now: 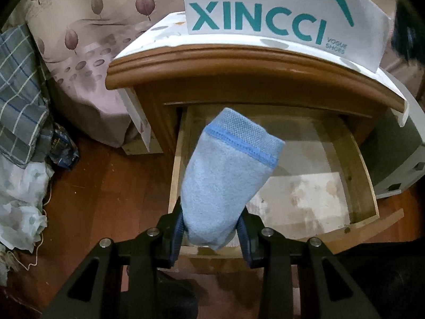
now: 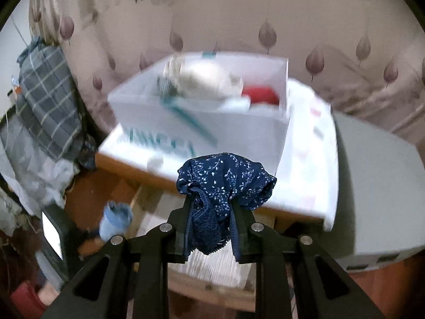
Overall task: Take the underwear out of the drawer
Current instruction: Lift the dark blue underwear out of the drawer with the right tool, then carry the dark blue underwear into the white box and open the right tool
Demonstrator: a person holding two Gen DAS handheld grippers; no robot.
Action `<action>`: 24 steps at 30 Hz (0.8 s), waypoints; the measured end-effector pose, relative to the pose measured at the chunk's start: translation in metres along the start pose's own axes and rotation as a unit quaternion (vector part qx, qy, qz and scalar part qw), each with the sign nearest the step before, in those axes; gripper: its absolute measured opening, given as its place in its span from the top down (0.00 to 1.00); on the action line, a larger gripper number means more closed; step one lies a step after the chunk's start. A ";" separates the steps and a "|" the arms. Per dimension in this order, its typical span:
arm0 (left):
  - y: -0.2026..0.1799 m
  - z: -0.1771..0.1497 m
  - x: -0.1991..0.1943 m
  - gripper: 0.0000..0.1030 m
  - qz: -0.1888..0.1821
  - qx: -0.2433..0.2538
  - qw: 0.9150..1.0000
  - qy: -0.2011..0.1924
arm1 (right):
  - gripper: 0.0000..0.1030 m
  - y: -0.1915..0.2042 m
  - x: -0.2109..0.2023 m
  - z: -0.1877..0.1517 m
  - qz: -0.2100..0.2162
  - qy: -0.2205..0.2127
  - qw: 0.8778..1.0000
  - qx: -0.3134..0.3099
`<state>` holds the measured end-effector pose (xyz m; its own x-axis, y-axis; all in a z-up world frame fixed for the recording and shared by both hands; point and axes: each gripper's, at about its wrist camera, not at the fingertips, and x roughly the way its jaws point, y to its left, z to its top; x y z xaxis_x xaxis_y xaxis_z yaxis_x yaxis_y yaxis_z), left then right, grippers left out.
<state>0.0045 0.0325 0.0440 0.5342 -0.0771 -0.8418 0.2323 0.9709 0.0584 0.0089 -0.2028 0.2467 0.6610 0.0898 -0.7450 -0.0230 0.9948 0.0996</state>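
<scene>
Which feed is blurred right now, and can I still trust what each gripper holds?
Right wrist view: background box smeared by motion, yet the navy floral underwear in the right gripper stays sharp. Left wrist view: mostly crisp, fisheye-bent edges; light blue garment clearly clamped in the left gripper.

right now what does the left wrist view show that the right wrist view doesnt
Only the left wrist view: the left tool shut on a light blue garment above the open drawer, whose visible floor is bare, and the XINCCI lettering on the white box, sharp.

Only the right wrist view: the right tool shut on navy floral underwear, and the box's contents, including something red.

Both: the box, the wooden nightstand, the leaf-print cloth and the plaid fabric. The blue garment also shows blurred in the right view.
</scene>
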 end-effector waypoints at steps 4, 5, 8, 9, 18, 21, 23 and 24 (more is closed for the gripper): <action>0.001 -0.001 0.003 0.66 0.004 -0.003 1.000 -0.003 | 0.80 -0.003 -0.008 0.045 -0.016 -0.028 0.999 -0.008; 0.002 0.000 0.004 0.66 0.001 -0.005 1.000 -0.004 | 0.80 -0.003 -0.008 0.060 -0.021 -0.036 0.999 -0.007; 0.004 0.000 0.005 0.66 -0.007 -0.015 1.000 -0.004 | 0.80 -0.005 -0.001 0.089 -0.030 -0.040 0.999 -0.004; 0.006 0.001 0.005 0.66 -0.008 -0.017 1.000 -0.005 | 0.80 -0.005 0.003 0.097 -0.037 -0.040 0.998 -0.007; 0.015 0.003 0.006 0.66 -0.018 -0.041 0.999 0.000 | 0.78 -0.011 0.070 0.126 -0.076 0.012 0.997 -0.003; 0.014 0.002 0.005 0.66 -0.014 -0.038 0.999 -0.003 | 0.77 -0.015 0.094 0.121 -0.087 0.037 0.996 -0.001; 0.014 0.003 0.006 0.66 -0.017 -0.037 0.999 -0.001 | 0.76 -0.017 0.105 0.116 -0.085 0.048 0.995 0.004; 0.013 0.003 0.006 0.66 -0.017 -0.037 0.999 -0.001 | 0.75 -0.017 0.110 0.113 -0.085 0.054 0.995 0.005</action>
<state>0.0128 0.0441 0.0413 0.5285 -0.1108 -0.8417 0.1902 0.9817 -0.0098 0.1672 -0.2155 0.2377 0.5710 -0.0746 -0.8176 0.0903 0.9955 -0.0277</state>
